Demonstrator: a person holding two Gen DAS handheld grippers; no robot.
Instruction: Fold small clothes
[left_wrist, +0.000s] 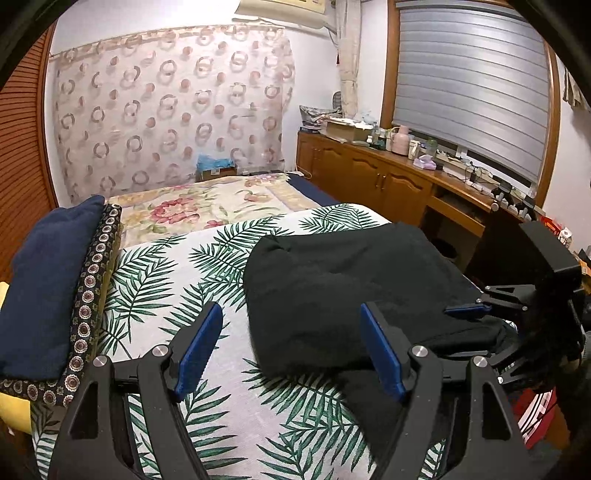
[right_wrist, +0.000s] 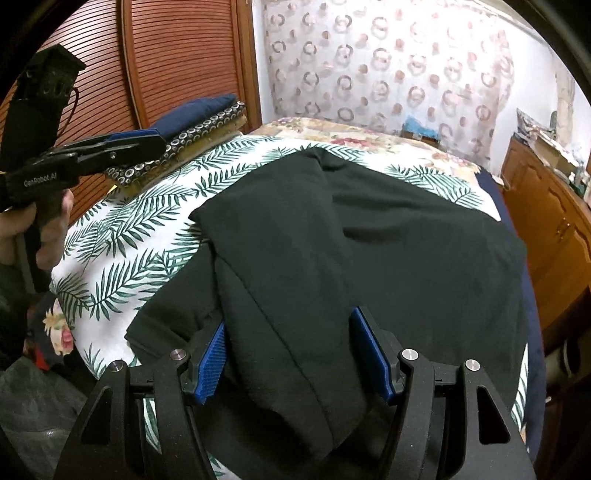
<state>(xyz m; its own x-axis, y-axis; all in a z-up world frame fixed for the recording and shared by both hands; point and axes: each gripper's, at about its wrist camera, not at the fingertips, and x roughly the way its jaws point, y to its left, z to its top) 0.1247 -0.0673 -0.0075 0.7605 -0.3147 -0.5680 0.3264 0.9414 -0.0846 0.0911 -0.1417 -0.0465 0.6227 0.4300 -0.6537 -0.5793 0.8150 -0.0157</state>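
Right tongs (right_wrist: 293, 354): black frame with blue ribbed pads, spread apart; a folded band of the garment runs between the pads, not clearly pinched.
Left tongs (left_wrist: 293, 347): same black frame and blue textured pads, spread wide above the bed, closed on nothing; the garment's near edge lies by the right pad.
Black garment (right_wrist: 369, 240): soft, matte knit cloth, partly folded, one long flap laid over the body; it lies on the palm-leaf sheet toward the bed's right side, a corner spilling toward the near edge.
Palm-leaf sheet (left_wrist: 177, 266): white woven fabric printed with green fronds, spread flat over the bed.
Folded stack (left_wrist: 48, 288): a navy, plush-looking fold on top of a dark cloth edged with round medallions, with yellow fabric beneath, at the bed's left side.
Floral bedspread (left_wrist: 192, 206): cream with pink blooms, beyond the sheet.
Wooden cabinet (left_wrist: 369, 173): panelled doors, cluttered top, along the right wall.
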